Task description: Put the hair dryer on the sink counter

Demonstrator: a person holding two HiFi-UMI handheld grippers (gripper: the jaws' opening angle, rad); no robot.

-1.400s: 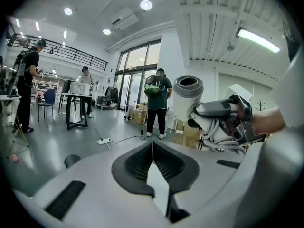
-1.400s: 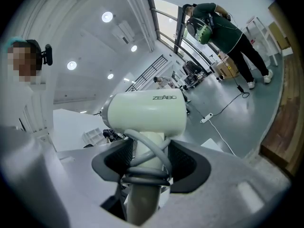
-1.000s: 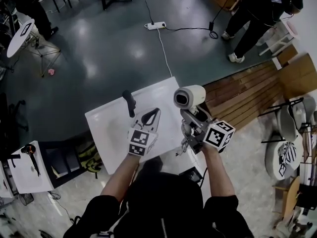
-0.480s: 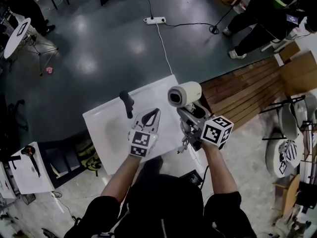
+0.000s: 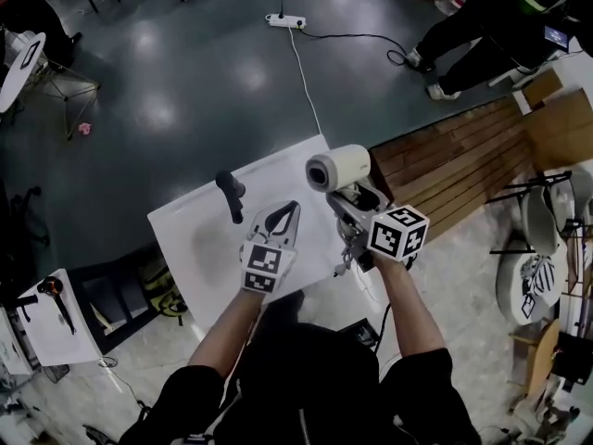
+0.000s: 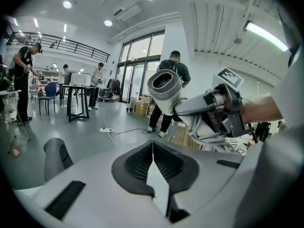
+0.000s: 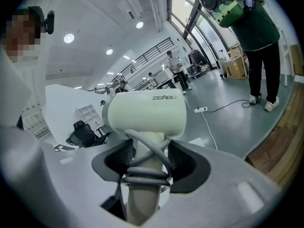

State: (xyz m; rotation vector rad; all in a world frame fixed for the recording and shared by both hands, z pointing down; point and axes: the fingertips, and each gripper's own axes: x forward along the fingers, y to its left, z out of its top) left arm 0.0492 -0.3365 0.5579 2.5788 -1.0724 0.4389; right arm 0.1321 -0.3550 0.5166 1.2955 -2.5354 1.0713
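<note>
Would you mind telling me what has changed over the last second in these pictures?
The right tongs, shut on the handle of the hair dryer, carried it slightly left and forward, toward the right edge of the sink counter. Nothing was grasped or released. The left tongs stayed shut and empty above the counter.

Left gripper [image 6: 153, 148] jaws are pressed together at bottom centre, nothing between them. Mid-frame there's the hair dryer [image 6: 165, 88], handle in the right gripper [image 6: 213, 106]. Dark faucet [image 6: 56, 156] lower left.

Black short-sleeved top [image 5: 306, 387], grey left gripper [image 6: 152, 145], grey right gripper [image 7: 147, 158], black-and-white marker cubes [image 5: 397, 233]
</note>
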